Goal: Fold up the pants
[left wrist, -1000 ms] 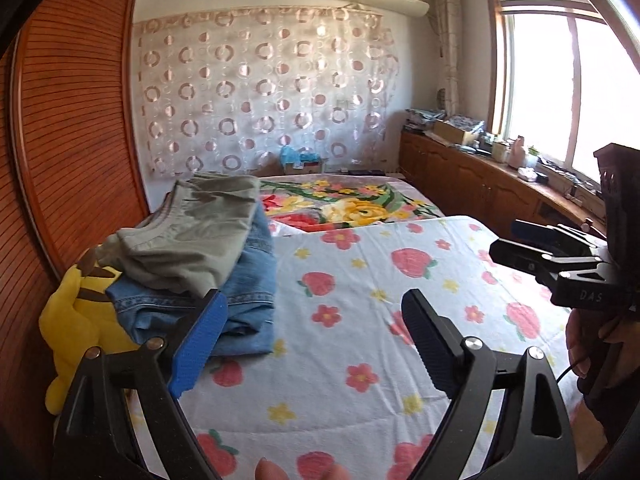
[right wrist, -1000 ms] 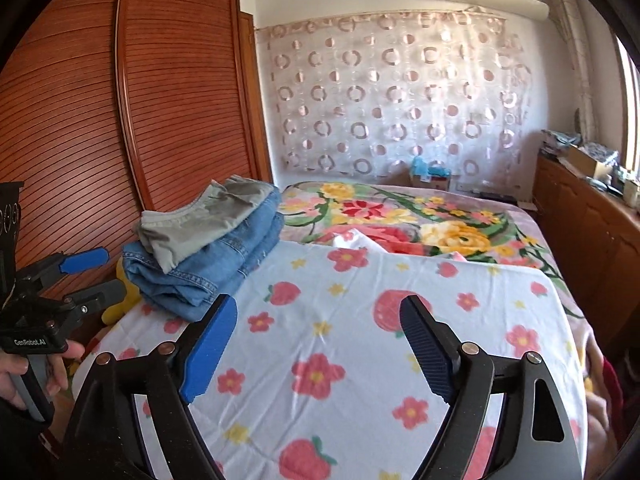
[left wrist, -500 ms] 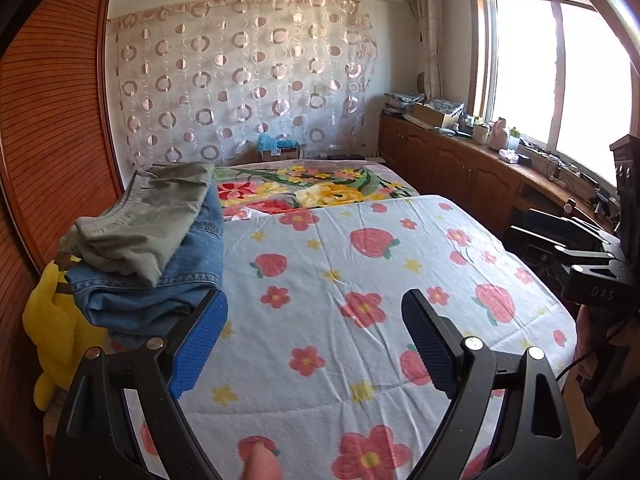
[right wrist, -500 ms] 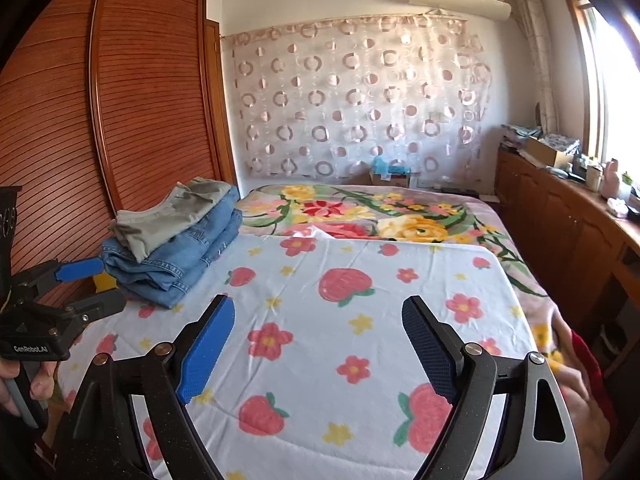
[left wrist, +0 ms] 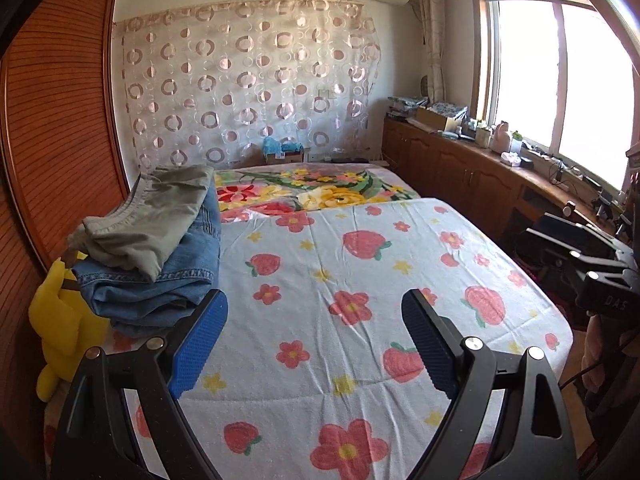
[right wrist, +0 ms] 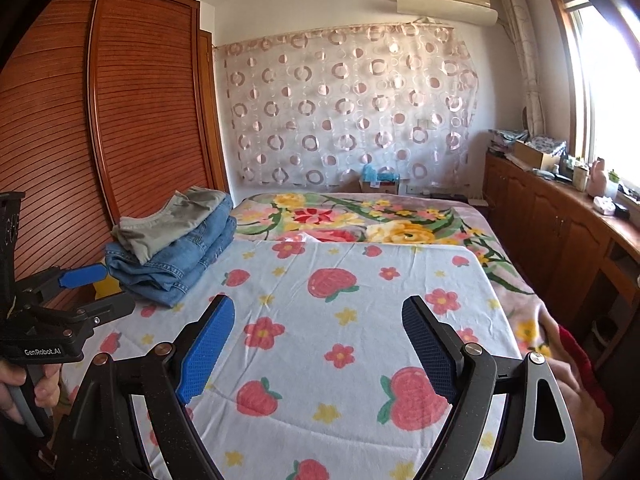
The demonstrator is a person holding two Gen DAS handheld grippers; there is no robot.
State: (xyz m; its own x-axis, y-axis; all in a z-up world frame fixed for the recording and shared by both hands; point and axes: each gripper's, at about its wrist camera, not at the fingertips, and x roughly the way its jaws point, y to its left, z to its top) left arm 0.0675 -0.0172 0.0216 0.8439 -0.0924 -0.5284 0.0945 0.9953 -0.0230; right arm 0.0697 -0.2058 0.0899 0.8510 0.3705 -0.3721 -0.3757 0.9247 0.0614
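Folded grey-green pants (left wrist: 152, 216) lie on top of folded blue jeans (left wrist: 160, 280) in a stack at the left side of the bed; the stack also shows in the right wrist view, grey pants (right wrist: 172, 220) over jeans (right wrist: 180, 260). My left gripper (left wrist: 314, 336) is open and empty, held above the strawberry-print sheet (left wrist: 360, 280), right of the stack. My right gripper (right wrist: 318, 340) is open and empty above the same sheet (right wrist: 340, 300). Each gripper shows at the edge of the other's view, the right one (left wrist: 568, 248) and the left one (right wrist: 80, 292).
A yellow plush toy (left wrist: 60, 320) sits beside the stack against the wooden wardrobe (right wrist: 80, 120). A floral blanket (left wrist: 312, 192) covers the far bed. Wooden cabinets (left wrist: 460, 168) with clutter run under the window at right. A red cloth (right wrist: 580, 360) hangs off the bed's right edge.
Both grippers have pulled back and risen from the bed; the stack of pants now looks farther away. Both stay open and empty.
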